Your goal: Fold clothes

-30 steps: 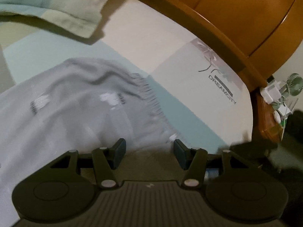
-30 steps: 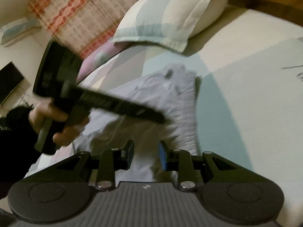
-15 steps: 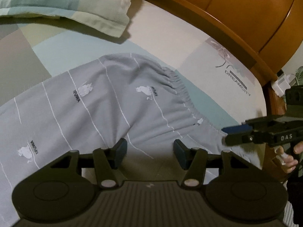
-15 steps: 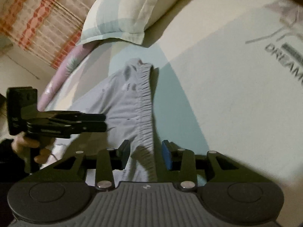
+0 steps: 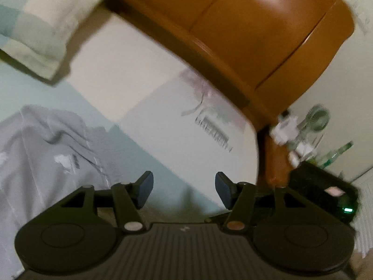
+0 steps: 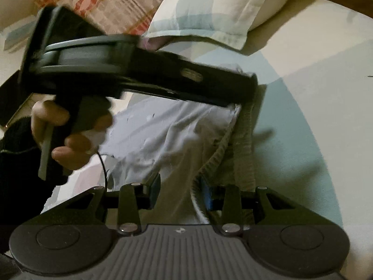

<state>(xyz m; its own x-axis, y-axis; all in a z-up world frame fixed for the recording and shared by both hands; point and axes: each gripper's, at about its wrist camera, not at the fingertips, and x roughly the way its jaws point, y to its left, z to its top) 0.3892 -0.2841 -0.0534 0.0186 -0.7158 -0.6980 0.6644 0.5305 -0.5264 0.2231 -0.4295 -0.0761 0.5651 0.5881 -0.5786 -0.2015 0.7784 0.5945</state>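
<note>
On the bed sheet (image 5: 144, 88), below the wooden headboard (image 5: 233, 35), your grey trousers (image 6: 167, 135) have gone from flat to rumpled.

Half a second ago they lay spread out. Now the waistband (image 6: 244, 140) is bunched and rises toward your right gripper (image 6: 180, 194), whose jaws stand partly apart with cloth filling the gap; whether the pads pinch it cannot be told. Your left gripper (image 5: 184, 187) has swung off the cloth, jaws wide and empty. The fold looks barely begun, so smooth it first.

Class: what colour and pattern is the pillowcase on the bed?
Pillowcase: cream and pale teal blocks; clearest in the right wrist view.
</note>
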